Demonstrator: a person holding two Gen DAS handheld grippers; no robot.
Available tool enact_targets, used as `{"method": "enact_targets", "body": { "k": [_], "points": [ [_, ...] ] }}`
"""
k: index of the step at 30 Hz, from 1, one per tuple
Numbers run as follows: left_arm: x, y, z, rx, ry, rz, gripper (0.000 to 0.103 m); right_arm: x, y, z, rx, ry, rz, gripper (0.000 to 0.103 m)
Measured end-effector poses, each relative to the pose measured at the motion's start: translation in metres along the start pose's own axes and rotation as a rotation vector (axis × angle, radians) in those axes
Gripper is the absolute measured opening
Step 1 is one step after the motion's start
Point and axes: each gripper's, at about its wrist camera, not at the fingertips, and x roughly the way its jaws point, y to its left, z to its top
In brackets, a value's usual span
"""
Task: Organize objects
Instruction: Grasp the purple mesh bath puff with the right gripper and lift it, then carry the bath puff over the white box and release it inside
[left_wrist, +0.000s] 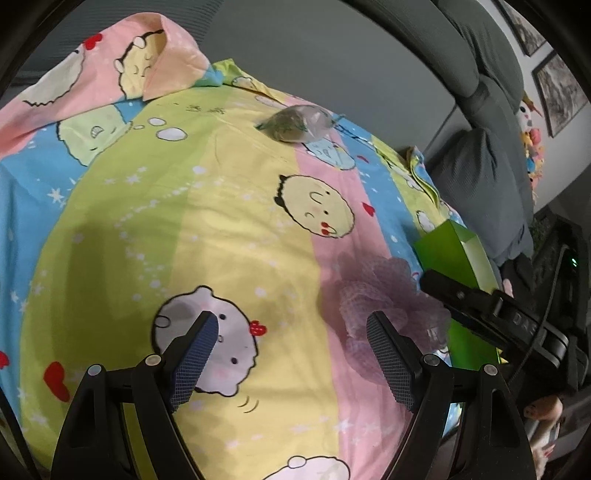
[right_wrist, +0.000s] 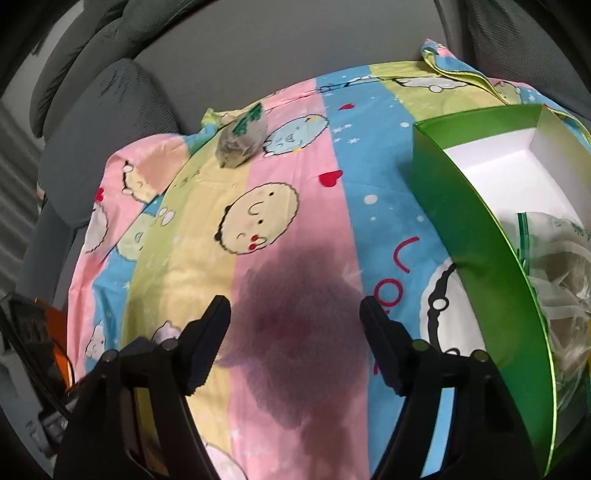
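Observation:
A purple mesh bath pouf lies on the cartoon-print bedsheet, just left of an open green box. In the right wrist view the pouf looks blurred and sits between the fingers of my right gripper. The jaws are open and the pads do not press on it. The green box has a white inside and holds clear plastic bags. A small clear bag of dried greens rests farther up the sheet. My left gripper hangs open over the sheet with nothing between its fingers.
Grey pillows and a grey headboard border the far side of the bed. A folded-up corner of the sheet rises at the back left. Framed pictures and a plush toy are by the wall at right.

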Motion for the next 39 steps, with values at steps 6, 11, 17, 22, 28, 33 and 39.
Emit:
{"method": "enact_targets", "body": {
  "k": [6, 11, 17, 22, 28, 33, 39],
  "points": [
    [0.017, -0.009, -0.007, -0.001, 0.045, -0.071, 0.083, 0.015, -0.01, 0.0, 0.029, 0.037, 0.037, 0.072],
    [0.032, -0.027, -0.013, 0.045, 0.115, -0.12, 0.083, 0.024, -0.016, -0.006, 0.029, 0.087, 0.031, 0.072],
    [0.045, -0.05, -0.021, 0.105, 0.158, -0.178, 0.083, 0.028, -0.026, -0.016, 0.047, 0.094, 0.028, 0.044],
    [0.044, -0.062, -0.03, 0.135, 0.122, -0.193, 0.071, 0.022, -0.038, -0.017, 0.085, 0.116, 0.077, 0.029],
    [0.038, -0.085, -0.04, 0.172, 0.091, -0.288, 0.061, 0.008, -0.05, -0.022, 0.121, 0.124, 0.157, 0.025],
    [0.022, -0.112, -0.043, 0.222, 0.04, -0.322, 0.061, -0.027, -0.056, -0.025, 0.122, 0.055, 0.205, 0.025],
    [0.003, -0.15, -0.042, 0.299, -0.031, -0.334, 0.061, -0.078, -0.062, -0.025, 0.107, -0.06, 0.253, 0.026]
  ]
}}
